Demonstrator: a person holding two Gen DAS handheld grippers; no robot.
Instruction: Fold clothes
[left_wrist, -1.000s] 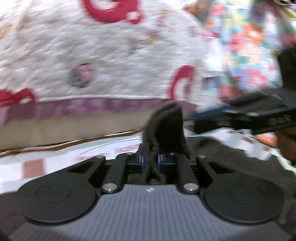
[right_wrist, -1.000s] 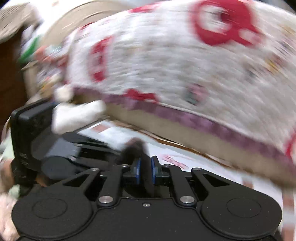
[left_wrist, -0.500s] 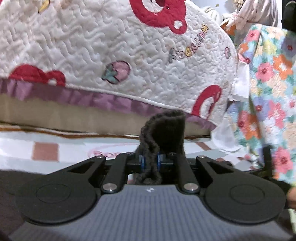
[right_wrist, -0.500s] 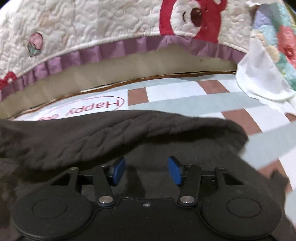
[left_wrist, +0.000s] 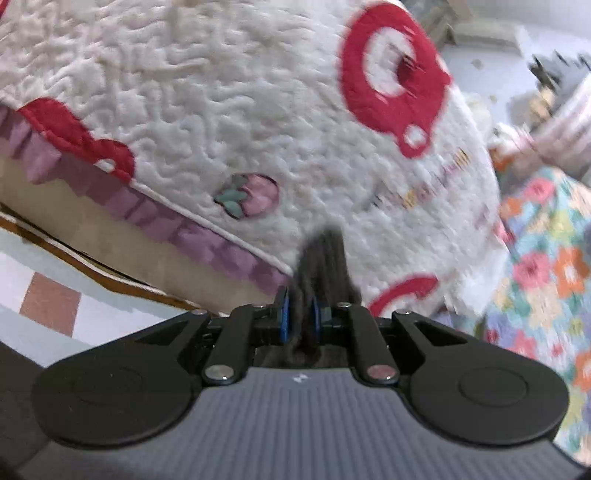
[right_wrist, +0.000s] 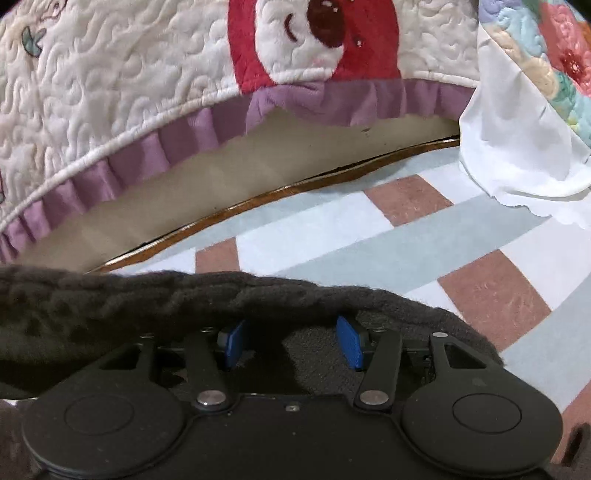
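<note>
A dark brown knitted garment (right_wrist: 155, 299) lies on the checked floor mat in the right wrist view, its thick folded edge running across in front of my right gripper (right_wrist: 291, 341). That gripper is open, its blue pads apart, with dark fabric lying beneath and between them. In the left wrist view my left gripper (left_wrist: 300, 319) is shut on a bunched fold of the same dark knit garment (left_wrist: 323, 258), which sticks up past the blue pads. The rest of the garment is hidden below the left gripper body.
A white quilted bedspread (left_wrist: 229, 122) with red bear patterns and a purple ruffle (right_wrist: 122, 162) hangs over a bed right ahead. A floral quilt (left_wrist: 546, 273) and a white cloth (right_wrist: 517, 147) hang at the right. The checked mat (right_wrist: 424, 236) covers the floor.
My right gripper went from shut on the garment to open, and the fabric now lies on the mat. My left gripper keeps its hold and has tilted upward toward the bedspread.
</note>
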